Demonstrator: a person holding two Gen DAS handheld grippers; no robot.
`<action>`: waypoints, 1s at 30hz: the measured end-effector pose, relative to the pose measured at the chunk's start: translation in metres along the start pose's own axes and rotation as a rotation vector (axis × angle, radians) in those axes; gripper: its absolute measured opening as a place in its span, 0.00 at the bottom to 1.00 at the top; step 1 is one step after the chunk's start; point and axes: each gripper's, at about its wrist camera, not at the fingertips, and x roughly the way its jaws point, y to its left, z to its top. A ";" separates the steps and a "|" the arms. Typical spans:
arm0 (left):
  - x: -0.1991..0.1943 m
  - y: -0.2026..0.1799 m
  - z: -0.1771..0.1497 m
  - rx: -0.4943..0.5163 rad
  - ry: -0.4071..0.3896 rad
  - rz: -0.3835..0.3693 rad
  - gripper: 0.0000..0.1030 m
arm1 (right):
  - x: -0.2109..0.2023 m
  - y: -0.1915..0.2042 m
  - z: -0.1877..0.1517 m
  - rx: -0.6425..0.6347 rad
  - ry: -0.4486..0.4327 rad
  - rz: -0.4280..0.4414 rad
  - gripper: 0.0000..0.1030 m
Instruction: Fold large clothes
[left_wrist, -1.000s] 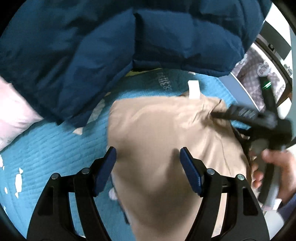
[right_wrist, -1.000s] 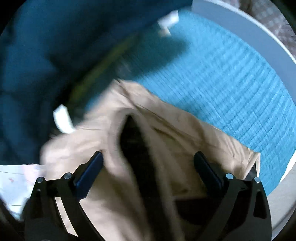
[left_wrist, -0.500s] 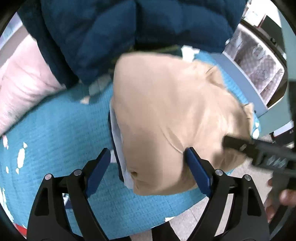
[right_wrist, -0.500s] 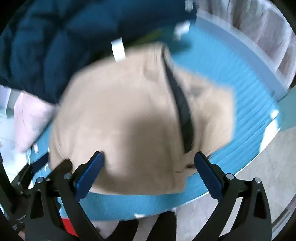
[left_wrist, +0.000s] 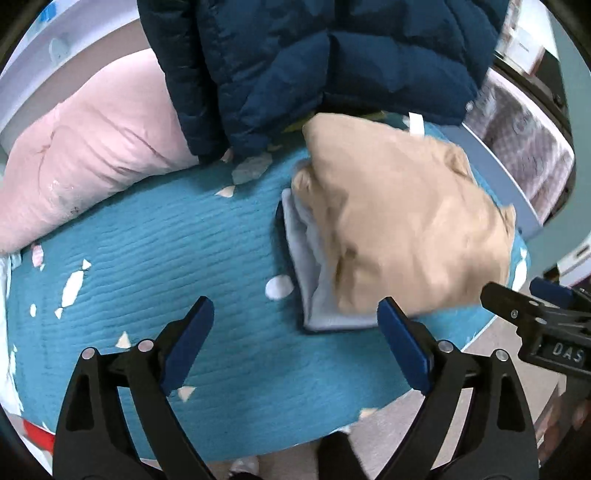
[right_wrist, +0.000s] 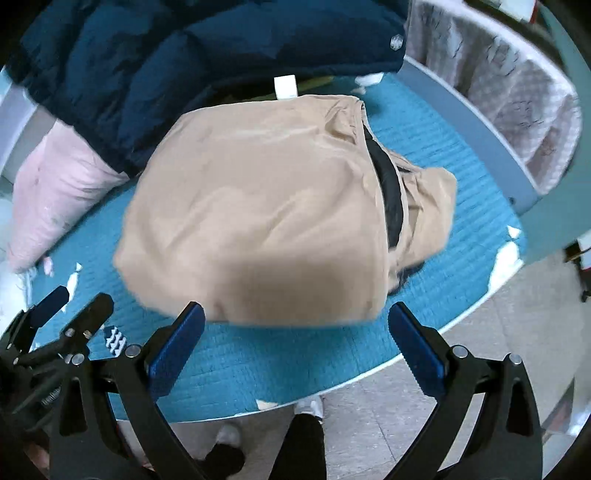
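Teal quilted bedspread (left_wrist: 155, 236) bearing the folded tan garment (right_wrist: 258, 206), apparently finished; left gripper (left_wrist: 295, 325) opening, empty; right gripper (right_wrist: 295, 332) wide, empty; navy jacket (left_wrist: 314, 62) unfolded.

A teal quilted bed cover (left_wrist: 155, 251) with white shapes is shown; a pink pillow (left_wrist: 81, 155) is seen on it, a checked liner (right_wrist: 517, 92) alongside.
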 end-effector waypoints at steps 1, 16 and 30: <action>-0.002 0.003 -0.004 0.012 -0.003 -0.004 0.88 | 0.000 0.008 -0.008 0.009 -0.009 -0.008 0.93; -0.034 0.071 -0.069 0.194 -0.075 -0.120 0.89 | -0.031 0.070 -0.106 0.165 -0.199 -0.115 0.93; -0.081 0.071 -0.134 0.247 -0.255 -0.112 0.89 | -0.062 0.075 -0.180 0.148 -0.326 -0.137 0.93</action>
